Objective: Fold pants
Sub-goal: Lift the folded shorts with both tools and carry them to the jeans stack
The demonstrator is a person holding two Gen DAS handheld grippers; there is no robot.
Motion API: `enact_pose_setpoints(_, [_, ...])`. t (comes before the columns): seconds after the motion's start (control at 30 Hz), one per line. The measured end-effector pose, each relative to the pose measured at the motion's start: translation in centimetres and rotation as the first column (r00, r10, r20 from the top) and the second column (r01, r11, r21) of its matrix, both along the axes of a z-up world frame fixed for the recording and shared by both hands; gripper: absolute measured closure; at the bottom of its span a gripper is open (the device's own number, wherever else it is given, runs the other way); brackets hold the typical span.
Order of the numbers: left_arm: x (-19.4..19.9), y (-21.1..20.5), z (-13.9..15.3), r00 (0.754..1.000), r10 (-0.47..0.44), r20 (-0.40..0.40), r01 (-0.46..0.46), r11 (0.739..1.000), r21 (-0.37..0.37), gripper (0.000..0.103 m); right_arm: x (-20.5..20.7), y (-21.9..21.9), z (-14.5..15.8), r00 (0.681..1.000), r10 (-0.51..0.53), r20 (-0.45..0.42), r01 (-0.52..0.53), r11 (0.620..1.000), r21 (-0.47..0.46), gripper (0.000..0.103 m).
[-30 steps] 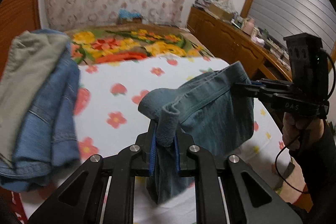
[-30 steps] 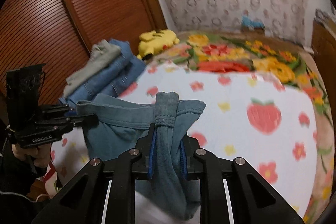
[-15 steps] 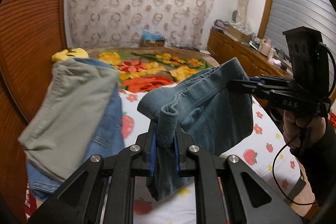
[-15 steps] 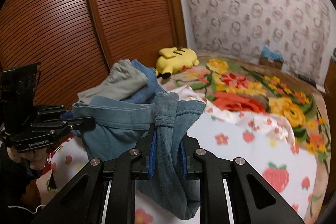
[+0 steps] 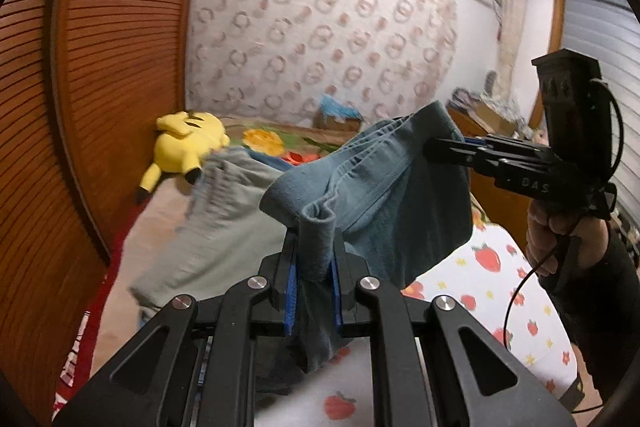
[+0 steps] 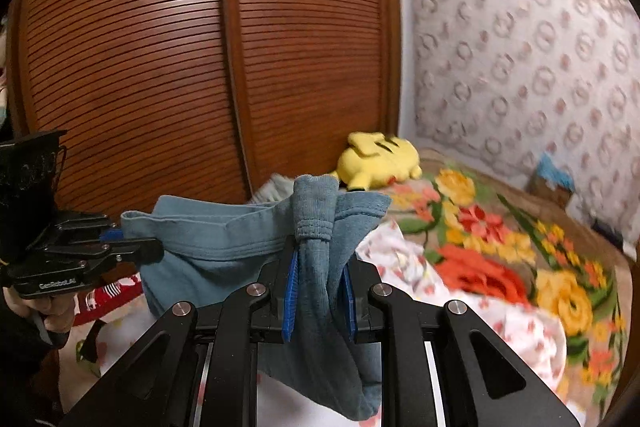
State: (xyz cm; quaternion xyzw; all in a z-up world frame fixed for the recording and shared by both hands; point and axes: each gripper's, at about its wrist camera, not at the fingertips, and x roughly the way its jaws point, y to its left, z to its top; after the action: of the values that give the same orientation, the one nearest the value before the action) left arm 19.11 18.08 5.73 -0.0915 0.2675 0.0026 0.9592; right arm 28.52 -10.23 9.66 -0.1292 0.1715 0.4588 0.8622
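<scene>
Pants [image 5: 384, 195] of blue-grey cloth hang in the air above the bed [image 5: 492, 287], stretched by the waistband between two grippers. Behind them stands the brown slatted wardrobe [image 6: 200, 67], and against it, on the bed, lies a grey folded garment [image 5: 216, 219] with a yellow plush toy [image 5: 188, 147] beyond. Left gripper [image 5: 314, 263] has its jaws clamped on one bunched end of the waistband; right gripper [image 6: 318, 279] is clamped on the other

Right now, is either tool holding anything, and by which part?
Both hold the blue-grey pants: the left tool and right tool each clamp a bunched fold at opposite top corners.
</scene>
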Motion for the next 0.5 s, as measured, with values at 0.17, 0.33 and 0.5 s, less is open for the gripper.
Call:
enact_pose_setpoints(0.17, [-0.1,2.2,-0.3,0.998,0.059,0.000,-0.059,0.998,-0.012,0.088,1.8,3.0,-0.1,0.999,0.039,0.029,-0.038,0.999,-0.036,0.084])
enact_pose_setpoints(0.33, [0.0,3.6,-1.6,0.996,0.088,-0.017,-0.088,0.996,-0.028,0.088,3.4,6.5,-0.8,0.997,0.063,0.047,-0.059,0.995,-0.085,0.084])
enact_pose_setpoints(0.5, [-0.4,4.3,-2.3,0.994,0.104,-0.022,-0.105,0.994,-0.042,0.088,4.5,9.8,-0.9,0.995,0.078,0.069,-0.069,0.989,-0.128,0.084])
